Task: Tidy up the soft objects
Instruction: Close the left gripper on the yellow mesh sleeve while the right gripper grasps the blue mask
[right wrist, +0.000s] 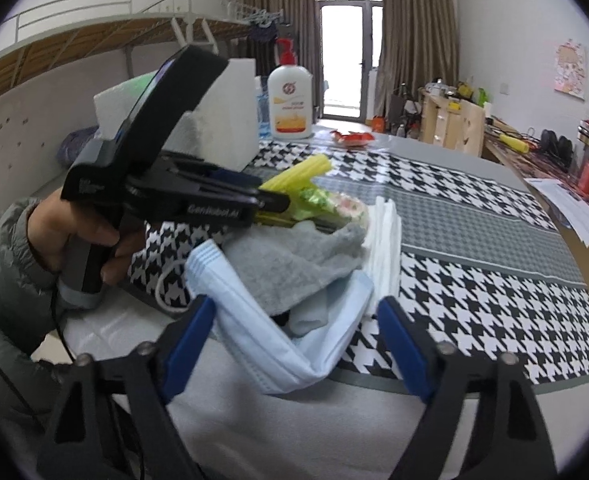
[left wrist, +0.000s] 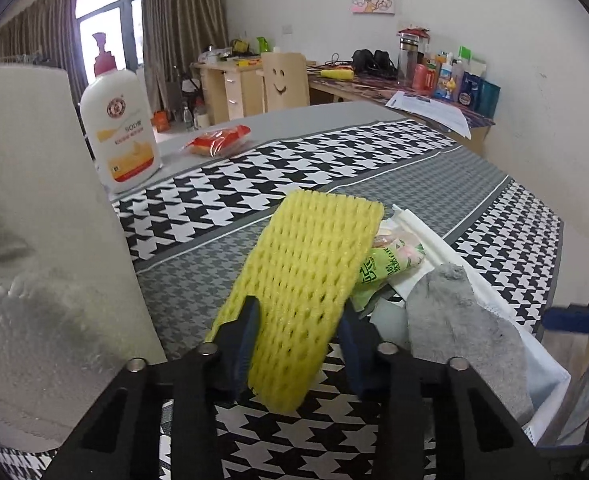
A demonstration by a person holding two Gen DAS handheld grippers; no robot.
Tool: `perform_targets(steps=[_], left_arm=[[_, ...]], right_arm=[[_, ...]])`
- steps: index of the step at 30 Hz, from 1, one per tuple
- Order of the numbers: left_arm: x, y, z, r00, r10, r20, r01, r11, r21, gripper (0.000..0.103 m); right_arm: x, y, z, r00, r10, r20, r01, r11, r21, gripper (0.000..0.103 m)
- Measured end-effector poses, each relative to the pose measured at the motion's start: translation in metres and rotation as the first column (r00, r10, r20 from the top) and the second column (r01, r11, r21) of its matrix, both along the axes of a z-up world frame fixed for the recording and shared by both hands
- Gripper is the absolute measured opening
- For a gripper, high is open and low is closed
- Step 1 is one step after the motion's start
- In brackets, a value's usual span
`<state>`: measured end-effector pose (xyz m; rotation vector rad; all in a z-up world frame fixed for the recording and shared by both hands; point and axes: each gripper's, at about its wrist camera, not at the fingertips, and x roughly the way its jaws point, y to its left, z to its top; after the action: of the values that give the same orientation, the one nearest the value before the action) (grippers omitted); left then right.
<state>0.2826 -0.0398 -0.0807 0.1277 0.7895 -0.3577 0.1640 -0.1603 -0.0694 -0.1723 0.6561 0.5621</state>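
Left-wrist view showed the left gripper (left wrist: 299, 334) pinched on the yellow foam net (left wrist: 306, 276) — lifting it off the pile; further right, the right gripper (right wrist: 296, 344) stood wide, empty, straddling the blue face mask (right wrist: 294, 344) — likely bracing it.

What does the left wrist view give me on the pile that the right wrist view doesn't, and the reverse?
Only the left wrist view: the left gripper with its jaws pressing both edges of the yellow foam mesh sleeve, seen flat.

Only the right wrist view: the right gripper open around the light blue face mask, and the hand holding the left tool.

Both: the grey sock, green snack packet, white lotion pump bottle and houndstooth cloth.
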Motion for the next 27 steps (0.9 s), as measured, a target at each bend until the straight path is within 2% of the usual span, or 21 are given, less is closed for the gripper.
perform_targets(steps=[3,5,6,13,15,27], left_arm=[[0.002,0.005,-0.001,1.000,0.006,-0.016,-0.007,1.000,-0.016,0.018],[0.002,0.007,-0.002,1.000,0.005,-0.021,-0.006,1.000,-0.024,0.015],[0.002,0.007,-0.001,1.000,0.004,-0.021,-0.005,1.000,-0.028,0.012],[-0.001,0.012,0.001,1.000,0.000,-0.018,-0.001,0.998,-0.060,0.011],[-0.003,0.013,0.002,1.000,0.000,-0.011,-0.001,0.998,-0.062,0.010],[-0.009,0.015,0.004,1.000,-0.015,0.013,0.016,0.997,-0.074,0.011]], right_arm=[[-0.003,0.003,-0.001,0.999,0.031,-0.014,-0.031,0.999,-0.016,0.069],[-0.006,0.003,-0.002,0.999,0.041,-0.015,-0.042,0.999,-0.028,0.060],[-0.007,0.002,-0.002,0.999,0.042,-0.018,-0.043,0.999,-0.028,0.051],[-0.015,0.002,-0.006,0.997,0.063,-0.051,-0.066,0.996,-0.058,0.034],[-0.018,0.001,-0.006,0.997,0.062,-0.049,-0.065,0.996,-0.065,0.031],[-0.035,-0.006,-0.013,0.997,0.018,-0.074,-0.025,0.994,-0.104,0.031]])
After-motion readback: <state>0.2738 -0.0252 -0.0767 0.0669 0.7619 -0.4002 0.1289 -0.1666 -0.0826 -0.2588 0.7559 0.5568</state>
